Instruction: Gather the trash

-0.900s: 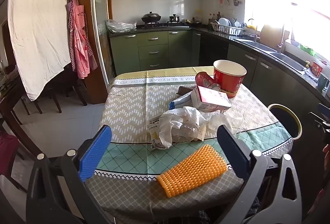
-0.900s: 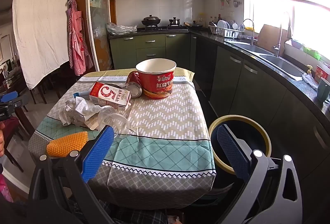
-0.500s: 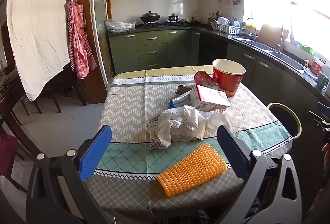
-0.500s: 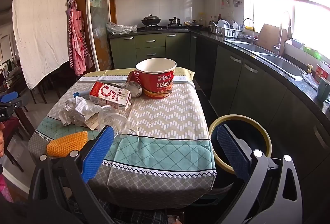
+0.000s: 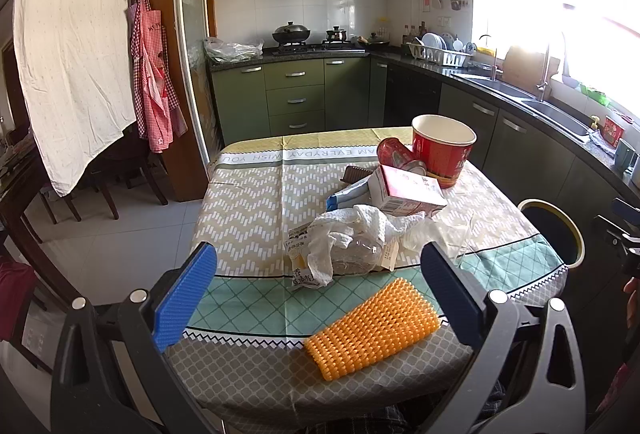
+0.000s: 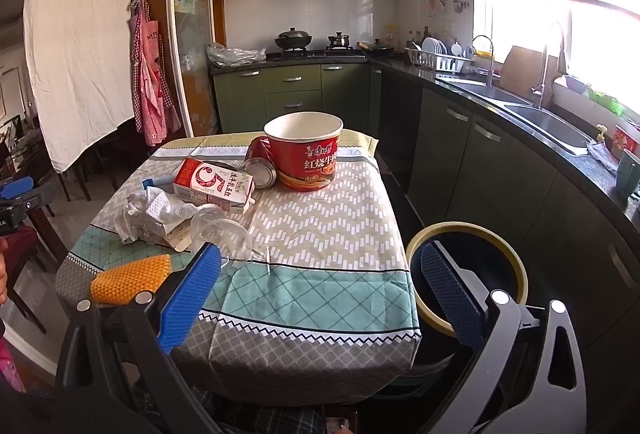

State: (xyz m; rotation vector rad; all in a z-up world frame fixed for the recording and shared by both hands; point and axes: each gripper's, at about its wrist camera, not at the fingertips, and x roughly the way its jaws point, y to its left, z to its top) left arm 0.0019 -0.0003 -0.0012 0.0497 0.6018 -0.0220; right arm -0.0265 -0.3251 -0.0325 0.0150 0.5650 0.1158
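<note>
On the table (image 6: 320,230), left to right: an orange bumpy foam sleeve (image 6: 130,278), crumpled white tissue (image 6: 160,210) over wrappers, a clear plastic cup (image 6: 224,234) on its side, a red-and-white milk carton (image 6: 214,186), a tipped can (image 6: 260,166), an empty red noodle bowl (image 6: 306,154). The yellow-rimmed bin (image 6: 468,266) stands just beside the table's right edge. Left gripper (image 5: 316,298) and right gripper (image 6: 320,294) both gape wide, empty.

Home kitchen, green cabinets (image 5: 296,94), stove with pots (image 5: 316,42), sink (image 6: 548,120), dish rack (image 5: 440,54)
</note>
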